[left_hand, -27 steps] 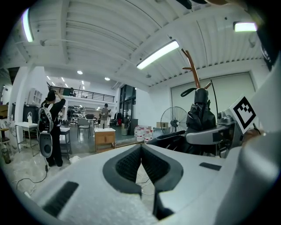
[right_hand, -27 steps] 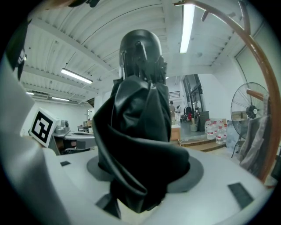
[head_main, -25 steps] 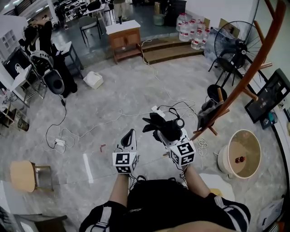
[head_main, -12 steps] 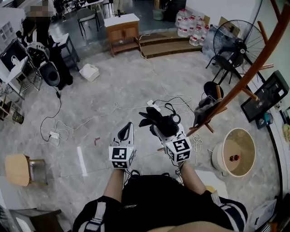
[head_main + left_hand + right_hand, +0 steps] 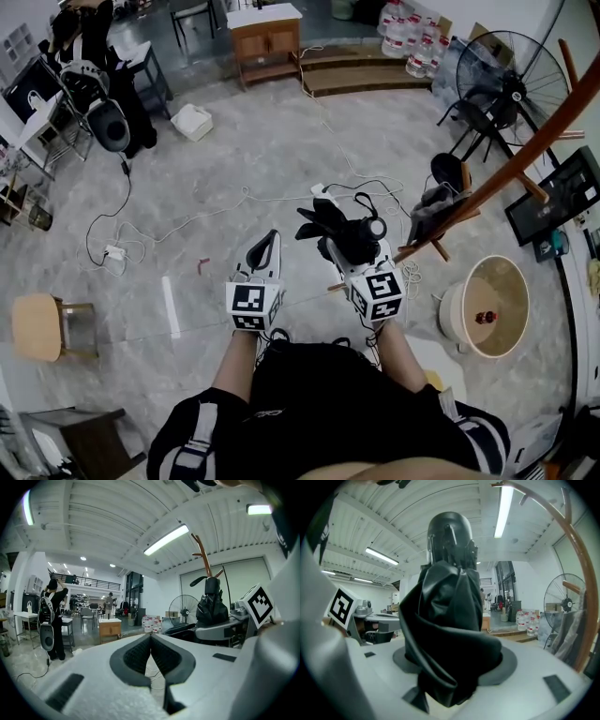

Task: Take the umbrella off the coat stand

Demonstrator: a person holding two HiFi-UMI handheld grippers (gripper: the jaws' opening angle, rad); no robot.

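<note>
A folded black umbrella stands upright in my right gripper, just left of the brown wooden coat stand and apart from it. In the right gripper view its crumpled fabric fills the space between the jaws, which are shut on it, and the stand's trunk curves past at the right. My left gripper is beside it at the left, shut and empty. In the left gripper view its pads meet, with the umbrella and the stand's top at the right.
A dark grey item hangs on a low peg of the stand. Near the stand are a standing fan, a round beige tub and a monitor. Cables lie across the floor. A wooden cabinet and a person are at the back.
The head view has shifted slightly. Both grippers keep their places, and the umbrella stays in the right one.
</note>
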